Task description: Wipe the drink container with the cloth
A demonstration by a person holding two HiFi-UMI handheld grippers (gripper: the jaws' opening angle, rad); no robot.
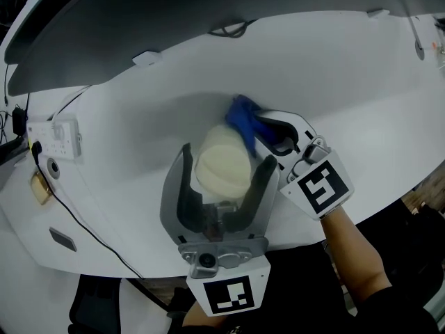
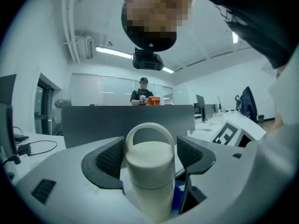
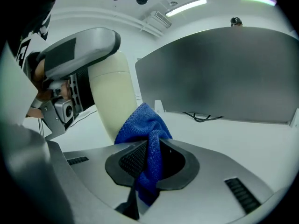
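A cream drink container [image 1: 222,165] with a loop handle on its lid stands upright on the white desk [image 1: 361,82]. My left gripper [image 1: 228,156] reaches around it from the near side. Its jaws stand wide on either side of the container [image 2: 149,171], with a thin gap at each pad. My right gripper [image 1: 272,134] comes in from the right, shut on a blue cloth [image 1: 243,120]. In the right gripper view the cloth [image 3: 142,122] bunches out of the gripper [image 3: 149,148] and rests against the container's [image 3: 110,97] lower side.
A white power strip [image 1: 59,136] lies at the desk's left, and a black cable [image 1: 83,221] runs toward the near edge. A grey partition [image 1: 139,19] closes the far side. A person [image 2: 143,93] stands far beyond it.
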